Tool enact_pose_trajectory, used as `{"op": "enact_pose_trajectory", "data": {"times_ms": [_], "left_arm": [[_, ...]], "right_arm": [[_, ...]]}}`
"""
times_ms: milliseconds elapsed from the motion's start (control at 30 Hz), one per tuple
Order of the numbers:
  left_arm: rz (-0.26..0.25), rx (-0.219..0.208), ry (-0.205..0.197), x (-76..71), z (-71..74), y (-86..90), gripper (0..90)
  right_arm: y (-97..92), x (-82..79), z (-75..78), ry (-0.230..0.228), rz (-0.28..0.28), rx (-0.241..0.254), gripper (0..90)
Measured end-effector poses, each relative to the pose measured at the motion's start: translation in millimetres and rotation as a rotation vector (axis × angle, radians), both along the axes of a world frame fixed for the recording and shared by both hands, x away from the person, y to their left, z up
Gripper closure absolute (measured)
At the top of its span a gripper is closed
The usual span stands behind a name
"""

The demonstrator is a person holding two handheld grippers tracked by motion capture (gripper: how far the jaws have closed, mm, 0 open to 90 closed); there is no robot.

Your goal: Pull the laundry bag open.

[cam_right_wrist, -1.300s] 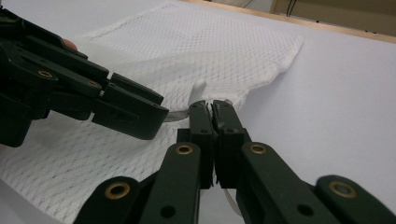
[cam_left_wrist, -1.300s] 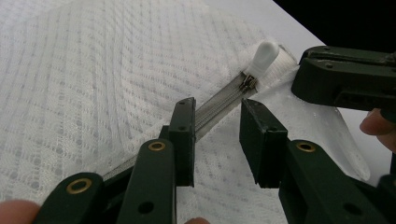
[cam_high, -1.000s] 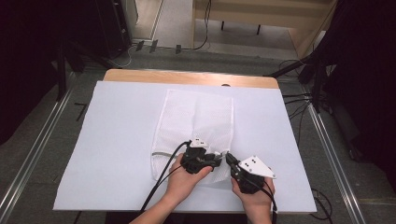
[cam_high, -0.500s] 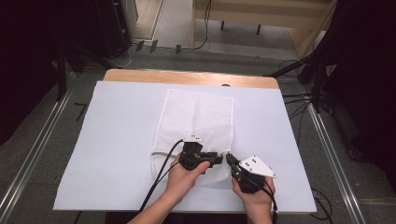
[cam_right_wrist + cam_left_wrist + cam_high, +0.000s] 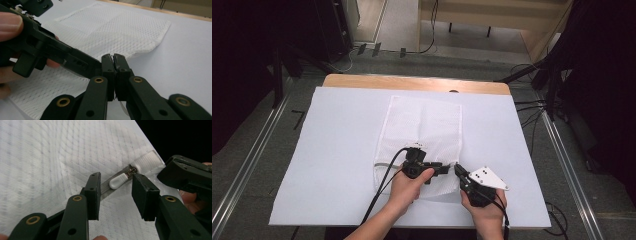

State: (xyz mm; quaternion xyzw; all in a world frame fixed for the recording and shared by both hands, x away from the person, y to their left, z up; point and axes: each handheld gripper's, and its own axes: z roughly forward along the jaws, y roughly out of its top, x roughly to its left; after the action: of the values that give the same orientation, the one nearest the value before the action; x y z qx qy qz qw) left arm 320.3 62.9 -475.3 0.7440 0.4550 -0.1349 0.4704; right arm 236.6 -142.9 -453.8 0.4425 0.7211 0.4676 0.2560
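a white mesh laundry bag (image 5: pixel 424 132) lies flat on the white sheet covering the wooden bench (image 5: pixel 337 145), its near end right in front of the person's two hands. the left tool (image 5: pixel 447 167) sits low over that near end, jaws pointing across toward the right side, held by the left hand (image 5: pixel 409 185). in the left gripper view its jaws stand apart with a clear gap, and between them, a little beyond the tips, lies the small white zipper pull (image 5: pixel 118 180) on the grey zipper tape; nothing is gripped, the pads (image 5: pixel 93 192) are off it. past the pull there's a ribbed white end piece (image 5: pixel 147 161) at the bag's corner, and the right tool's black body sits just beside it. now the right tool (image 5: pixel 458 171), held by the right hand (image 5: pixel 484 207) with its grey three-cornered plate (image 5: pixel 486 178) on top, meets the left one at the bag's near right corner. in the right gripper view its jaws are pressed together, and a thin pale edge shows in the seam between them; whether that is the bag's fabric i cannot tell.
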Motion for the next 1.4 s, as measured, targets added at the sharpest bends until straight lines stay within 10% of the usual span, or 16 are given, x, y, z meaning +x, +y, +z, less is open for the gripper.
{"op": "enact_pose_trajectory", "data": {"times_ms": [133, 833, 1200, 1400], "left_arm": [[-0.025, -0.077, 0.052, 3.9, -2.9, 1.8, 57.3], [-0.045, -0.153, 0.064, -1.5, 2.9, 2.2, 68.8], [0.020, -0.057, 0.008, 0.5, 3.1, 5.9, 68.1], [0.021, -0.077, 0.037, 3.4, -0.1, 6.1, 67.1]], "right_arm": [[-0.8, 0.4, -0.8, 0.004, -0.001, 0.005, 89.8], [-5.4, 2.2, -3.2, 0.020, -0.024, -0.004, 89.8], [-5.3, 1.8, -2.5, 0.017, -0.021, 0.002, 89.9], [-4.4, 1.8, -2.4, 0.019, -0.019, 0.002, 89.8]]}}
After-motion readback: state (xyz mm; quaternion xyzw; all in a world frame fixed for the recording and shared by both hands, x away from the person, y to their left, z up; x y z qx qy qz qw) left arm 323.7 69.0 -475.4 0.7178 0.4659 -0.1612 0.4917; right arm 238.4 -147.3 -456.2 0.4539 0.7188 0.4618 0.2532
